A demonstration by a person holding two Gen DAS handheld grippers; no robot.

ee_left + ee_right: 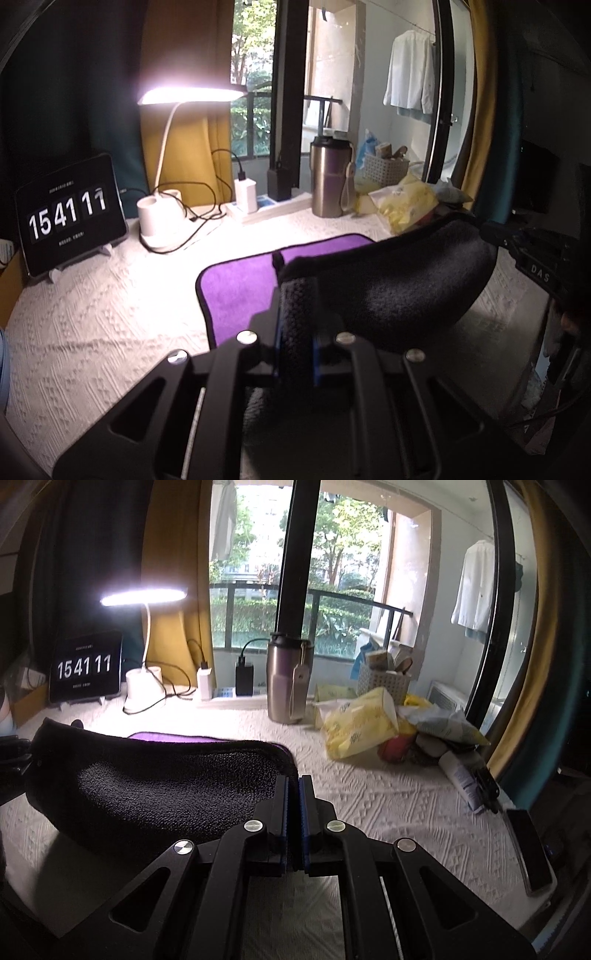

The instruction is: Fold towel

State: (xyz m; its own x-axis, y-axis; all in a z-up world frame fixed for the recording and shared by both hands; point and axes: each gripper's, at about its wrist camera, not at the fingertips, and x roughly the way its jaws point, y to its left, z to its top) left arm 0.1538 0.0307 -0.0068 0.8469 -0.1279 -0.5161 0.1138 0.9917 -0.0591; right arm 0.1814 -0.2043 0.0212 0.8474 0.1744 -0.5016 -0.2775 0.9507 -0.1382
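While both claws pinch towel (159, 786) | tumbler (286, 681), snack bags (356, 722) beyond

Home bedroom, curtains (166, 572), hanging shirt (474, 587), desk lamp (184, 96)

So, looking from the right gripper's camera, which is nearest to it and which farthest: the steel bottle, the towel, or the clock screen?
1. Towel: pinched in the right gripper, touching it.
2. Steel bottle: straight ahead, mid-table.
3. Clock screen: far left, at the table's back edge.
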